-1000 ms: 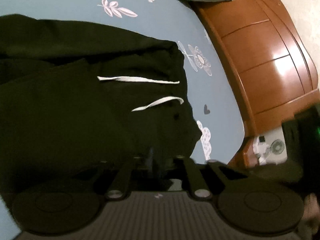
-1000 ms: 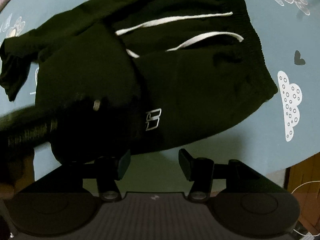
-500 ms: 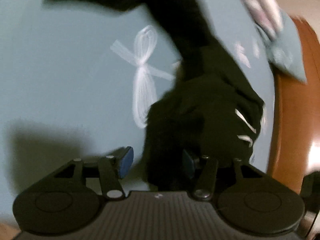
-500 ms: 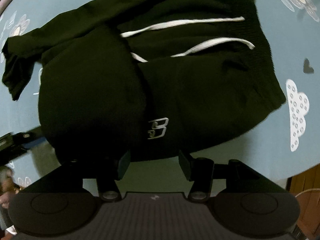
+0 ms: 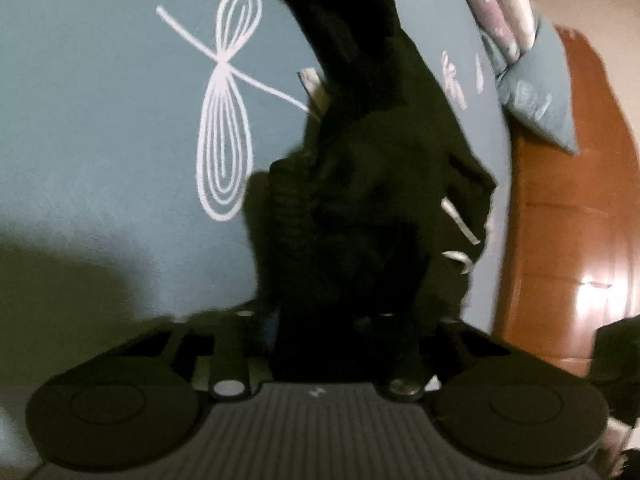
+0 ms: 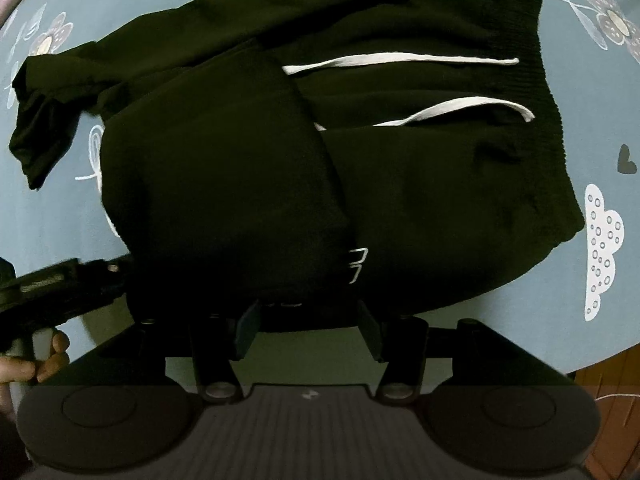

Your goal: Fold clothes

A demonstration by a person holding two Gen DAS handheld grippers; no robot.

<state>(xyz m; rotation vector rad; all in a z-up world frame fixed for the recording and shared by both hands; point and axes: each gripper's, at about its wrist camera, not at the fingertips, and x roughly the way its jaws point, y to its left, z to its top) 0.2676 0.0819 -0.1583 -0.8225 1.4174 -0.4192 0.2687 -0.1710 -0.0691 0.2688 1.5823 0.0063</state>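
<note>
Black fleece sweatpants (image 6: 400, 184) with two white flat drawstrings (image 6: 400, 60) lie part-folded across the blue-grey printed bedsheet (image 6: 580, 300), one black trouser leg (image 6: 224, 184) laid over the body and a loose cuffed end (image 6: 36, 140) trailing off towards the sheet's far side. We have the left gripper (image 5: 320, 320) down at the near edge of the cloth; its jaws are closing with dark fabric between them, though the pads are lost in the black folds and we cannot tell whether they press yet. The right gripper (image 6: 308, 320) hangs over the near hem, fingers apart and holding nothing — the cloth edge sits just beyond its tips.

We judge the step in hand to be taking up this edge for the next fold. To do it well we should pinch both layers together, not the top one alone, and lift only enough to clear the sheet, so the stacked leg does not slide off. The drawstrings want tucking inside.

For room: open sheet lies wide on the left gripper's left, around the white line-drawn dragonfly print (image 5: 224, 120). On its right the polished brown wooden bed frame (image 5: 560, 240) runs close beside the cloth, and a blue-grey pillow (image 5: 536, 92) sits further along — better we fold away from that side.
</note>
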